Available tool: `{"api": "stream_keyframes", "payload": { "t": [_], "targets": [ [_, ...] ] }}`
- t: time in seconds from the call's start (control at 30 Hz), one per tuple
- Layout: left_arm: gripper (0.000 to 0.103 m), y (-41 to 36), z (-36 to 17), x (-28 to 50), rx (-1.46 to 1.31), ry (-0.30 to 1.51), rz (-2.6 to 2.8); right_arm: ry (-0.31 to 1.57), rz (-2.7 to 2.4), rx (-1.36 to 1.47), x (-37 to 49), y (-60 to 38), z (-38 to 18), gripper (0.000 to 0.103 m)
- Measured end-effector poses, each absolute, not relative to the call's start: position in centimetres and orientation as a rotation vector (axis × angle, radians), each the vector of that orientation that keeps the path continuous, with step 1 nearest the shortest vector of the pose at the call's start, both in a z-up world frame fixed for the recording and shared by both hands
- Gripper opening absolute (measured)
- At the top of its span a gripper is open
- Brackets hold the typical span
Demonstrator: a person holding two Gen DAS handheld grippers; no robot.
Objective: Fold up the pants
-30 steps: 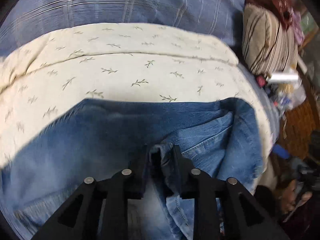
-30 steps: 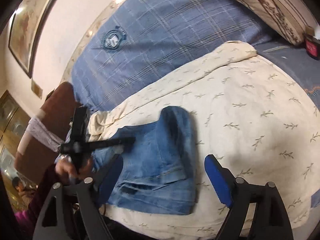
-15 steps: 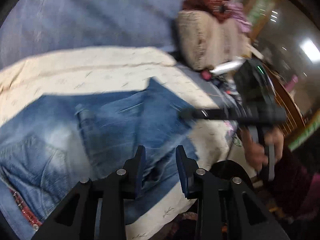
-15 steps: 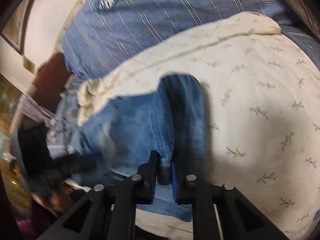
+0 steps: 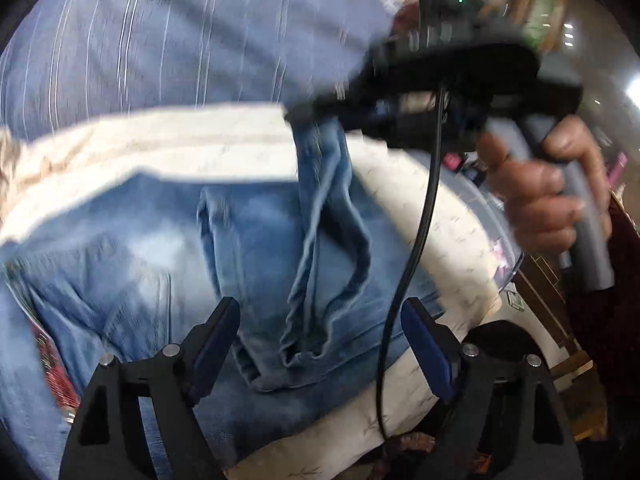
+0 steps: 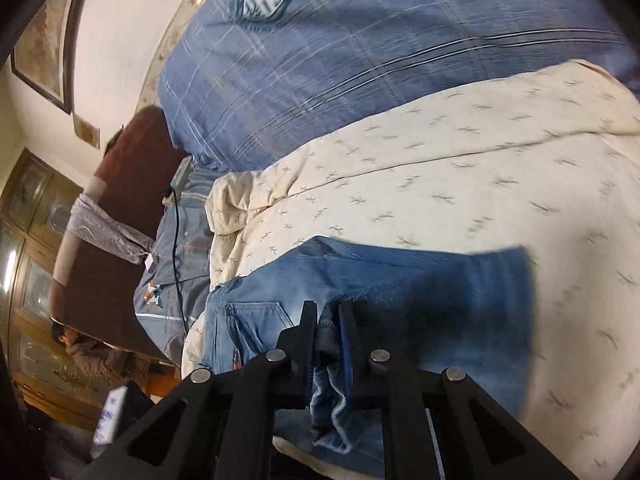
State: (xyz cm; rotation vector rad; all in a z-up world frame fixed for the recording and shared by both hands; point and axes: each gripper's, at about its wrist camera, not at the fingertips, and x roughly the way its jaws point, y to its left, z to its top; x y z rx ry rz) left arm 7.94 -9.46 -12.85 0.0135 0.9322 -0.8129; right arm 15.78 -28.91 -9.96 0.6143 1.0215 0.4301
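Denim, faded blue and rumpled: the pants (image 5: 256, 240) lie on a cream sprigged blanket (image 6: 440, 168) over a blue striped bedspread (image 6: 360, 48). My right gripper (image 6: 328, 320) is clamped on a bunched fold of the cloth, lifting a leg into a hanging strip. My left gripper (image 5: 320, 328) has just been opening; its blue pads stand wide with nothing pressed between them, a crumpled hem below. Only the left view shows my right hand (image 5: 552, 196) on the grey handle; only the right shows a back pocket (image 6: 256, 320).

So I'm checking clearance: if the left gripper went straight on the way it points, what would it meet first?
Probably the jeans: the open left gripper points at their bunched fold, though depth is unclear.
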Motion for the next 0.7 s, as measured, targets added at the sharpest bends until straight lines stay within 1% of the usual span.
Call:
{"api": "stream_keyframes", "payload": {
  "t": [0.07,0.1,0.13,0.2,0.3,0.37,0.4,0.5,0.53,0.57,0.6,0.63,0.67,0.7],
  "targets": [
    [0.055,-9.4,-14.3,9.0,-0.015,0.99,-0.815,1.048,0.433,0.615,17.1,-27.8,-10.8,0.011],
    [0.026,-9.2,-15.3,9.7,-0.063,1.033,-0.838,1.071,0.433,0.618,17.9,-27.3,-11.4,0.011],
    [0.02,-8.6,-15.9,10.0,-0.102,1.061,-0.847,1.085,0.432,0.625,18.3,-27.1,-11.8,0.011],
    [0.019,-7.7,-16.4,10.7,-0.176,1.076,-0.871,1.127,0.442,0.655,19.6,-26.6,-13.3,0.011],
    [0.019,-6.9,-16.3,10.1,-0.186,1.075,-0.892,1.198,0.454,0.686,21.1,-25.9,-16.0,0.011],
    [0.019,-6.8,-16.5,10.1,-0.171,1.093,-0.873,1.27,0.444,0.738,21.9,-25.8,-18.5,0.015],
    [0.019,-6.5,-16.9,10.2,-0.177,1.12,-0.853,1.286,0.446,0.776,22.0,-26.0,-19.4,0.015],
    [0.02,-6.1,-17.3,10.7,-0.264,1.17,-0.838,1.247,0.495,0.845,21.5,-27.0,-19.5,0.015],
    [0.022,-6.1,-17.2,10.7,-0.266,1.178,-0.834,1.226,0.499,0.863,21.0,-27.5,-18.9,0.016],
    [0.023,-6.1,-17.0,10.6,-0.259,1.183,-0.831,1.205,0.501,0.865,20.5,-27.9,-18.4,0.018],
    [0.027,-6.2,-16.8,10.1,-0.245,1.182,-0.832,1.171,0.505,0.855,19.9,-28.3,-17.4,0.02],
    [0.032,-6.1,-16.4,9.6,-0.234,1.175,-0.839,1.141,0.516,0.841,19.1,-28.6,-16.5,0.027],
    [0.035,-6.0,-15.9,9.1,-0.226,1.164,-0.849,1.117,0.531,0.835,18.6,-28.8,-15.7,0.039],
    [0.039,-5.8,-15.1,8.0,-0.218,1.153,-0.855,1.09,0.543,0.832,17.9,-29.0,-14.9,0.047]
  ]
}}
